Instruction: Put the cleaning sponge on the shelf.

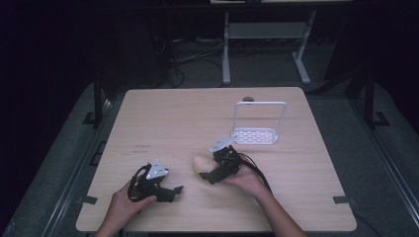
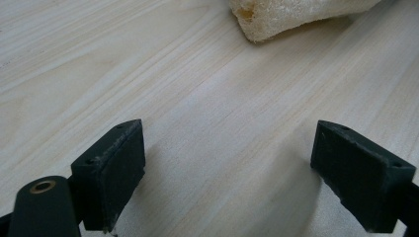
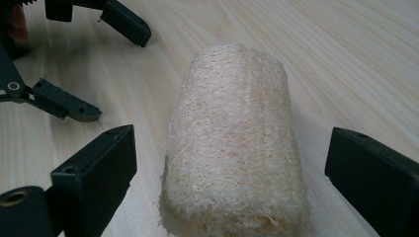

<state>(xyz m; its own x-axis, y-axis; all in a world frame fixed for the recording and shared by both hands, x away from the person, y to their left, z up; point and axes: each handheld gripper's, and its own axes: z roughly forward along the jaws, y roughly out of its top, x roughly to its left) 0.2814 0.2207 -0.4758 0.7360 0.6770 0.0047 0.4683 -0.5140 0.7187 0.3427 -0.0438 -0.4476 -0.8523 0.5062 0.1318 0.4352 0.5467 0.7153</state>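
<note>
High view first: I see my two tools low over the near half of the pale wooden desk [image 1: 163, 113]. The left tool [image 1: 170, 190] sits in the person's left hand [image 1: 126, 205] near the front edge, and the right tool [image 1: 207, 175] is held in the right hand [image 1: 247, 180] a little farther in. A loofah sponge [image 1: 201, 162], cream and roughly cylindrical, lies on the desk right at the tip of my right tool. A white wire rack [image 1: 257, 133] with a slotted base and an upright loop stands farther back, well apart from both tools.

From the right gripper view, the loofah sponge [image 3: 234, 143] lies lengthwise between my right tool's [image 3: 232, 173] jaws. They are spread wide, with a gap on each side, so nothing is gripped. The left tool [image 3: 111, 59] shows at upper left, its jaws apart.

From the left gripper view, my left tool [image 2: 230, 173] is released too, jaws wide over bare wood. One end of the loofah sponge [image 2: 296, 17] lies ahead of it at the top edge, near but clear of the jaws.
</note>
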